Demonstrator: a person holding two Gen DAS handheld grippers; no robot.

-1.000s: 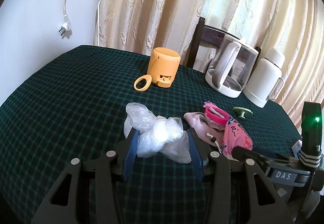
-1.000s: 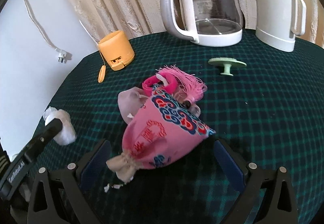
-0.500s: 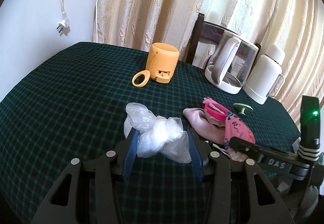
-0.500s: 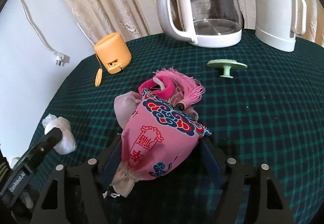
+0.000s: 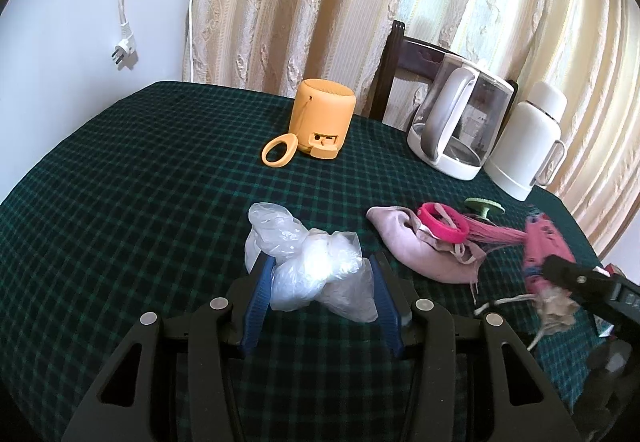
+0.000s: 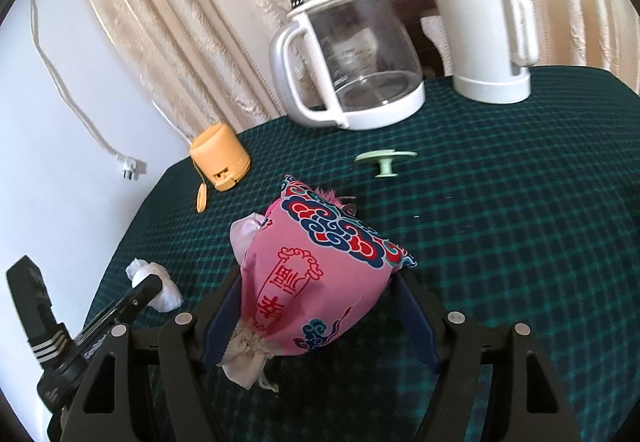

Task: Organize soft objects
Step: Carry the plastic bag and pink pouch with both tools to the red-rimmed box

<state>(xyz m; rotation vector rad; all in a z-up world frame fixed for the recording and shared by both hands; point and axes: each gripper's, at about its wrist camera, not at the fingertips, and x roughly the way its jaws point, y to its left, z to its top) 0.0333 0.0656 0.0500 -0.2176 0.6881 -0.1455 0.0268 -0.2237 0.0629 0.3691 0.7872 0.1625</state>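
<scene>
The right gripper point(image 6: 320, 306) has just been closing, and its fingers point(image 6: 218, 322) are now clamped on the pink pouch point(image 6: 320, 274), which sits between them with its gathered drawstring neck toward the camera and its patterned wide end pointing away — so the pouch's long axis runs along the fingers, not across them. In the left view the pouch point(image 5: 544, 250) looks raised off the counter point(image 5: 140, 182), with its pink tassel stretched back toward the mauve bag point(image 5: 416, 246) and the pink band point(image 5: 442, 228) lying on it; whether the tassel is caught there or only trailing I cannot tell. The left gripper point(image 5: 322, 294) holds its fingers point(image 5: 256, 302) pressed against both sides of the crumpled plastic bag point(image 5: 312, 262), which rests low over the counter, partly sticking out ahead of the fingertips. The relation that matters next, I judge, is the pouch to the mauve bag: the bag lies left of and beyond the right gripper, between the two hands, so the right hand carrying the pouch is the one to place it — pulling further away would only tighten the tassel. The orange speaker point(image 5: 322, 118), kettle point(image 5: 460, 134), flask point(image 5: 532, 150) and green knob point(image 6: 384, 162) stand farther back, apart from the soft things
</scene>
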